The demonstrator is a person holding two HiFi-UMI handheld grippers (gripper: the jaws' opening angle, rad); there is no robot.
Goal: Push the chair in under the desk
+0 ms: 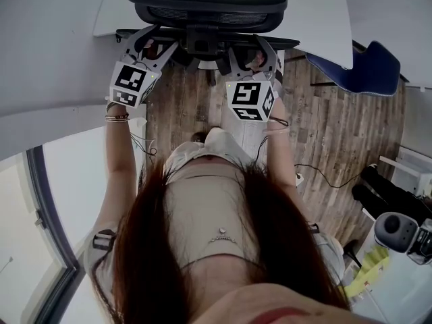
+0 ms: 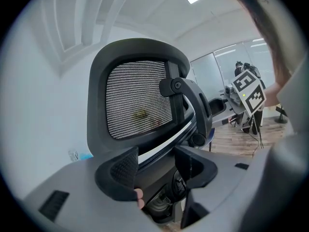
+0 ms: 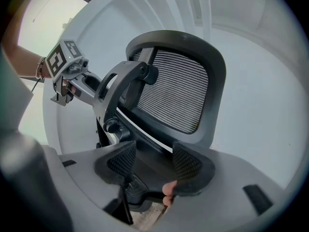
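1. Chair (image 1: 206, 9): black, mesh-backed. It stood straight in front of me with its backrest up against the near edge of the white desk (image 1: 324, 19). The seat was out of sight under the desk top. Only the backrest, its rear support and the ends of the arm bars showed.
2. Left gripper (image 1: 154, 46): I held it against the rear of the chair, low on the left side of the back support. In the left gripper view the left gripper (image 2: 157, 168) had its jaws spread, with the chair's dark lower back frame lying in the gap. The mesh backrest (image 2: 140, 105) rose just above it. I could not tell whether the pads pressed on the frame.
3. Right gripper (image 1: 253, 56): it was level with the left, on the right side of the same support. In the right gripper view the right gripper (image 3: 154, 163) was likewise spread wide, with the frame between the jaws and the backrest (image 3: 169, 95) above.
4. One of my fingertips (image 3: 169, 192) showed under the right-hand jaw.
5. Surroundings: a wood-plank floor (image 1: 337, 133) lay under me. A blue chair (image 1: 364, 69) stood to the right at the desk's far corner, and a thin cable (image 1: 324, 174) trailed over the boards.
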